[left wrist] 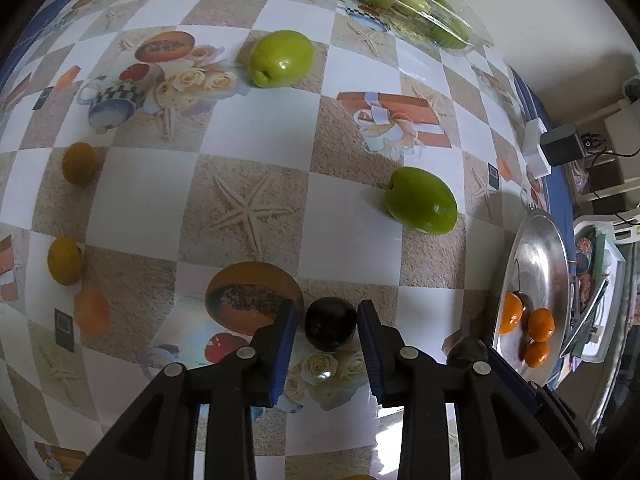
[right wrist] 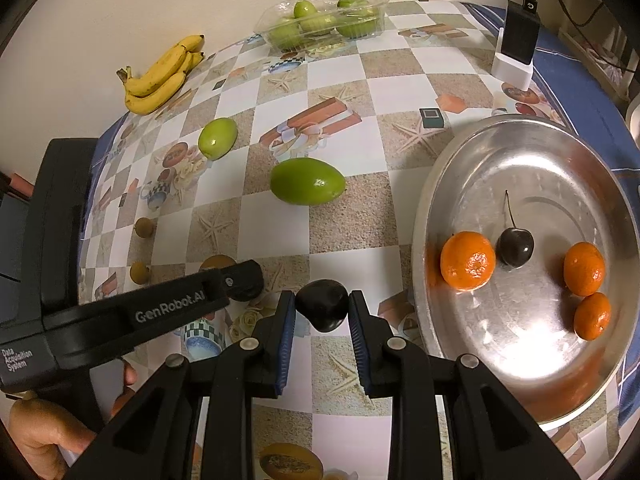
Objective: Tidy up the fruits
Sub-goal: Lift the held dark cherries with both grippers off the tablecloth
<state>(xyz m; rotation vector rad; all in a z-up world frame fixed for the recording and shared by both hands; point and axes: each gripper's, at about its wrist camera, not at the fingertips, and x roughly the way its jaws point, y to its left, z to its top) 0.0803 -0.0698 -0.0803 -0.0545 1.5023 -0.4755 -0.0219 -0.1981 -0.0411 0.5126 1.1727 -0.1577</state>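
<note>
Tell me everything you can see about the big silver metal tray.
The big silver metal tray is oval, shallow and shiny, with a raised rim and a scuffed, reflective floor. It lies flat on the checkered tablecloth, near the table's blue-edged side. Inside lie three orange mandarins and one dark cherry with a long stem. Neither gripper touches it.
</note>
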